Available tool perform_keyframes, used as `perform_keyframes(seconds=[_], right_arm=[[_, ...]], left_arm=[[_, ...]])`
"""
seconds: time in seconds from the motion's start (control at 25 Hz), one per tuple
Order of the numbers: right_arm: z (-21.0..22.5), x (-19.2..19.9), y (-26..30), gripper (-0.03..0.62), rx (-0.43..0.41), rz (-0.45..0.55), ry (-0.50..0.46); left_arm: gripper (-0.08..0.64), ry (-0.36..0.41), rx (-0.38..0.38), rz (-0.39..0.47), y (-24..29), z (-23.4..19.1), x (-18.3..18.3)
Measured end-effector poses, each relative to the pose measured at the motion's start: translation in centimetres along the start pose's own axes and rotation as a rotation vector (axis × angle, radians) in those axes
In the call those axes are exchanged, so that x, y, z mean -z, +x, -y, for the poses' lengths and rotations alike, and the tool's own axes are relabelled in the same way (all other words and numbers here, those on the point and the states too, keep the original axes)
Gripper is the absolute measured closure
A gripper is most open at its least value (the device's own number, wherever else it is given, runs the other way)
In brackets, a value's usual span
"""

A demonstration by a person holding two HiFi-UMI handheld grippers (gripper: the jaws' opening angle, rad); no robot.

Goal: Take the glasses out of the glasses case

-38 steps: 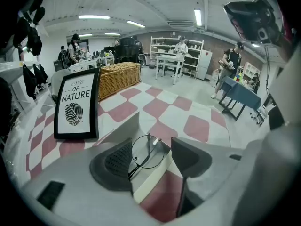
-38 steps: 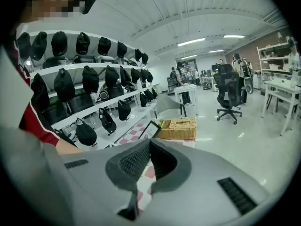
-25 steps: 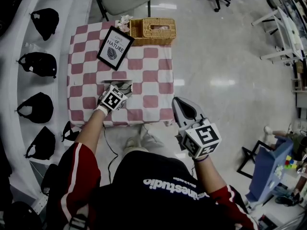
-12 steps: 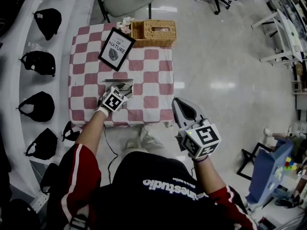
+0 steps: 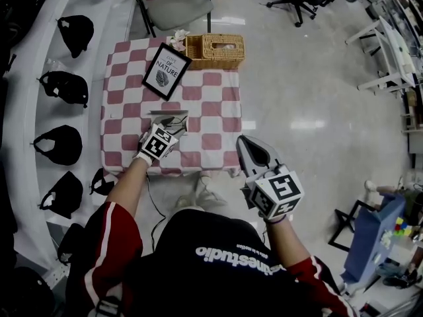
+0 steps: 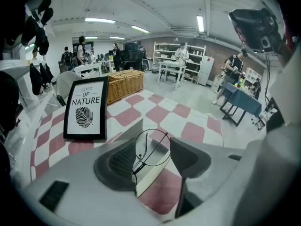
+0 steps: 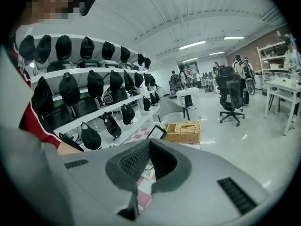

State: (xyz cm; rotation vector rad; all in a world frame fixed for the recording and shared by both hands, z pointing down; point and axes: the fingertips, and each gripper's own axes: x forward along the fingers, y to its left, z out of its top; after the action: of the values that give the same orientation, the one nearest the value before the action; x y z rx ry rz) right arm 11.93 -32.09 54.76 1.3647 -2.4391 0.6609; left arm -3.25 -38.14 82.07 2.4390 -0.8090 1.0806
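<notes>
Left gripper (image 5: 173, 121) over the checked surface (image 5: 215, 104), jaws grasping the wire-rimmed glasses (image 6: 153, 147) across one lens, its rim against both pads. The glasses stand upright over the open case (image 6: 150, 174), which lies near the surface's front edge. Right gripper (image 5: 248, 147) beside the surface, over the floor, jaws clenched on nothing. Framed print (image 5: 166, 70) and basket (image 5: 215, 50) at the far edge.
</notes>
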Motion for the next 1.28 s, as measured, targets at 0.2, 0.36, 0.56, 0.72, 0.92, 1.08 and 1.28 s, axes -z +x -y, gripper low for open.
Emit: perform_keyframes(seconds=[0.2, 0.36, 0.56, 0.72, 0.92, 1.08, 1.28], right_arm=[[-1.2, -0.7, -1.1, 0.591, 0.002, 0.021, -0.012], [-2.1, -1.2, -2.1, 0.591, 0.008, 0.043, -0.018], [-3.8, -2.0, -3.5, 0.591, 0.008, 0.072, -0.035], [-5.2, -2.6, -4.4, 0.591, 0.001, 0.091, -0.042], [-6.8, -3.8, -5.3, 0.591, -0.009, 0.112, -0.065], [-8.0, -5.2, -5.7, 0.591, -0.011, 0.139, -0.094], [-9.9, -5.8, -6.6, 0.591, -0.012, 0.152, -0.121]], left_arm=[[0.328, 0.012, -0.013, 0.042, -1.8, 0.8, -1.5], [0.330, 0.015, -0.023, 0.075, -3.2, 1.5, -2.3], [0.328, 0.030, -0.036, 0.110, -5.4, 2.3, -3.0], [0.330, 0.034, -0.041, 0.152, -7.5, 3.2, -3.7], [0.330, 0.041, -0.039, 0.213, -10.4, 4.8, -4.8], [0.330, 0.053, -0.036, 0.282, -13.2, 5.8, -6.3], [0.330, 0.064, -0.053, 0.369, -17.5, 6.9, -8.0]])
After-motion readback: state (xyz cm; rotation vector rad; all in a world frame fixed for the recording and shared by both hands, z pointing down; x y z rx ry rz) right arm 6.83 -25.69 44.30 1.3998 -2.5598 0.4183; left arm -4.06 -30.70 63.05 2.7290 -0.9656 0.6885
